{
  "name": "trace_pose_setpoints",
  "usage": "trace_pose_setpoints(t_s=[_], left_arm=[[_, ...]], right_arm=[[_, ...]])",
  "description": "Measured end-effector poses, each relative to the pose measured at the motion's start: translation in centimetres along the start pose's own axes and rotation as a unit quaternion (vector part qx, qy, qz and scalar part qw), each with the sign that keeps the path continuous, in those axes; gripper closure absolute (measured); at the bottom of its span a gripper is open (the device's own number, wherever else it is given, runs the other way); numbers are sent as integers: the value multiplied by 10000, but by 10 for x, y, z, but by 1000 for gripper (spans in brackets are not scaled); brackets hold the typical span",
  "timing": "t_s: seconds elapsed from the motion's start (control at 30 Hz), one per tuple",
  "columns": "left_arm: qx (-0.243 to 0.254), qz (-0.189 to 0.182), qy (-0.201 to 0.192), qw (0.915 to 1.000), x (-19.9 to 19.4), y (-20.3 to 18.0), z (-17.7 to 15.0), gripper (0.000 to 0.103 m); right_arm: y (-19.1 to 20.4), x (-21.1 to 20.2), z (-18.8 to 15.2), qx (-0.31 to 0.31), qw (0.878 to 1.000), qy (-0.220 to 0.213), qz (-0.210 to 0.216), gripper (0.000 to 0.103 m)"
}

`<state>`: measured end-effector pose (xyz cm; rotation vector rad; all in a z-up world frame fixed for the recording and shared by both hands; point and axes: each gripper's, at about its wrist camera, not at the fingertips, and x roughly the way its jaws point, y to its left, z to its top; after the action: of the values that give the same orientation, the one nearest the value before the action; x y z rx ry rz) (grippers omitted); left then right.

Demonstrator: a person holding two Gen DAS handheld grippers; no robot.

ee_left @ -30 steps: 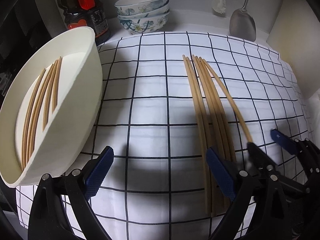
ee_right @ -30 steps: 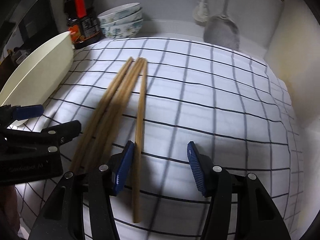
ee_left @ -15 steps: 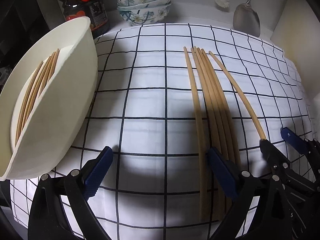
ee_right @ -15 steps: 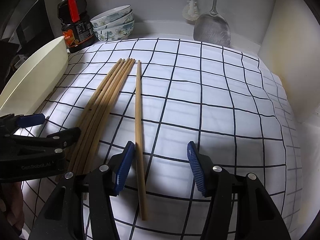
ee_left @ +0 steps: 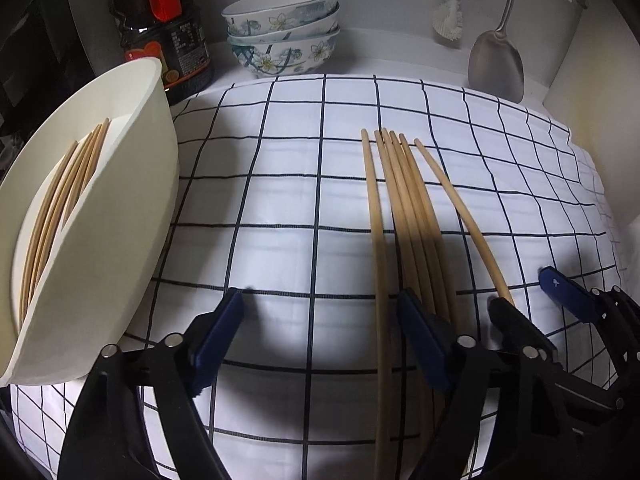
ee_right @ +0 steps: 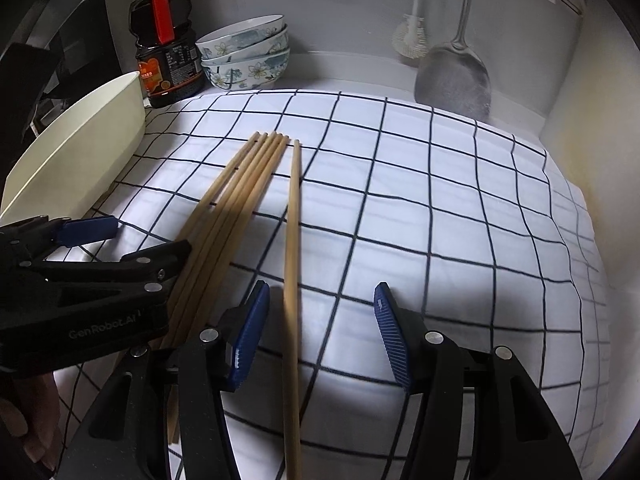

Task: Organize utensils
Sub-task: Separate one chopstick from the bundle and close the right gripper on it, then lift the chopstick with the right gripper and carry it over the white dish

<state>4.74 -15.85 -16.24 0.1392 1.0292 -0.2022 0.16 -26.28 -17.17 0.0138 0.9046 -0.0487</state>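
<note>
My left claw (ee_left: 320, 320) open, just been closing round 1 chopstick (ee_left: 380, 280); right claw (ee_right: 320, 320) open, nothing gripped; tub (ee_left: 120, 240) at cloth's left edge.

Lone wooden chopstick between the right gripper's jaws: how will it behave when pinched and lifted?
The long thin wooden chopstick is probably stiff and light. Its round shaft may roll on the checked white cloth. The right gripper is open near one end, so the stick may droop when lifted.
</note>
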Motion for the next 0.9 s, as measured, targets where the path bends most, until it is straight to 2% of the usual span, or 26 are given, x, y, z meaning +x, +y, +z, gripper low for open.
trace_pose_setpoints(t_s=[0.1,0.23,0.27,0.3,0.37,0.7,0.9], left_arm=[[38,-36,-83,10000,-3,0,0,43],[94,-79,-101,9999,-6,0,-1,69],[143,-99,-101,9998,-7,-3,-1,76],[180,-111,-103,9997,-7,-4,-1,80],[265,-136,-101,9995,-8,-8,-3,96],[198,-245,78,9995,-16,0,-6,96],[241,-397,6,9989,-44,10,-7,96]], right_arm=[[4,2,3,-85,10000,7,33,62],[8,3,5,-125,9999,-31,77,72],[9,3,6,-123,9999,-33,72,78],[10,3,6,-123,9999,-33,47,88],[11,3,6,-101,9999,-35,-13,96],[1,-5,3,502,9983,118,259,97],[5,-29,1,771,9966,35,292,97]])
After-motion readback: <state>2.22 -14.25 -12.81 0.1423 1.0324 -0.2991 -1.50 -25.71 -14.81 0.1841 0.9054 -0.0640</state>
